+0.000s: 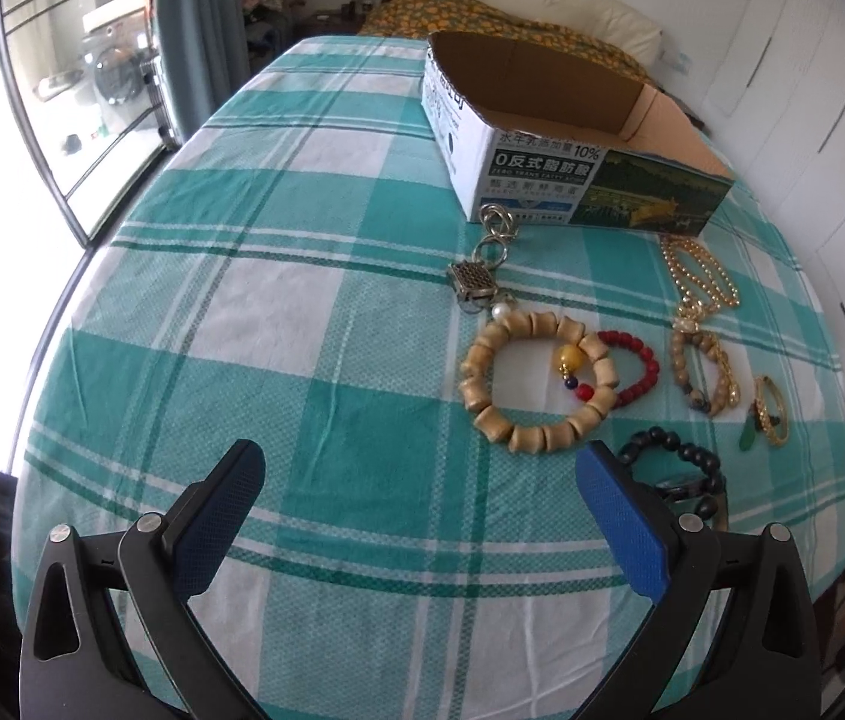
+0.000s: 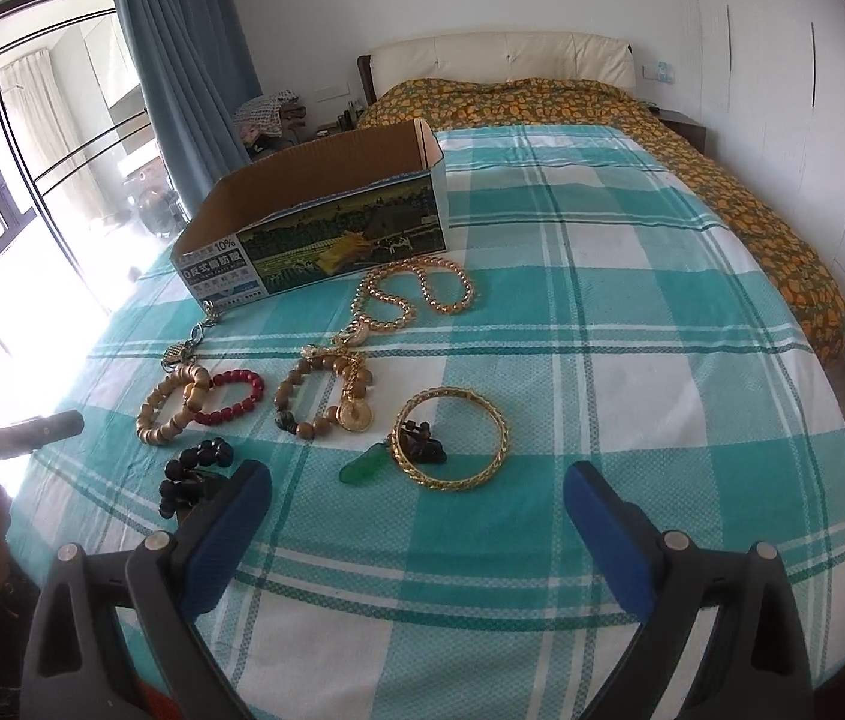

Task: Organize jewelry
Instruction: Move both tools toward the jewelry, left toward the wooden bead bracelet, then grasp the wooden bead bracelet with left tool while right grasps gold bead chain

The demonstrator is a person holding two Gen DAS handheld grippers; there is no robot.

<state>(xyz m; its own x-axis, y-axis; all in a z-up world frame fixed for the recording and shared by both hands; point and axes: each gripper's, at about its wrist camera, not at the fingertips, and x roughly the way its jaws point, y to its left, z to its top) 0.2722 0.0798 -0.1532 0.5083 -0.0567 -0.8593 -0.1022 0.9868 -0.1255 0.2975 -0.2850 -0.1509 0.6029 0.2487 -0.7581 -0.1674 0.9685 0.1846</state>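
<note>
Jewelry lies on a teal checked bedspread point(image 1: 302, 312) in front of an open cardboard box point(image 1: 542, 138). A large wooden bead bracelet point(image 1: 485, 411) lies just ahead of my open, empty left gripper point(image 1: 422, 468). Beside it are a red bead bracelet point(image 1: 641, 369), a metal keychain point(image 1: 476, 282) and a black bead bracelet point(image 1: 680, 456). In the right wrist view, a gold bangle point(image 2: 491, 447) and a green pendant point(image 2: 362, 465) lie just ahead of my open, empty right gripper point(image 2: 419, 486). A gold bead necklace point(image 2: 422, 288) lies near the box point(image 2: 326, 222).
A small brown bead bracelet with a gold coin charm point(image 2: 326, 402) lies mid-bed. An orange patterned quilt point(image 2: 722, 180) covers the far and right side of the bed. A window and blue curtain point(image 2: 182, 60) are to the left, white wardrobes to the right.
</note>
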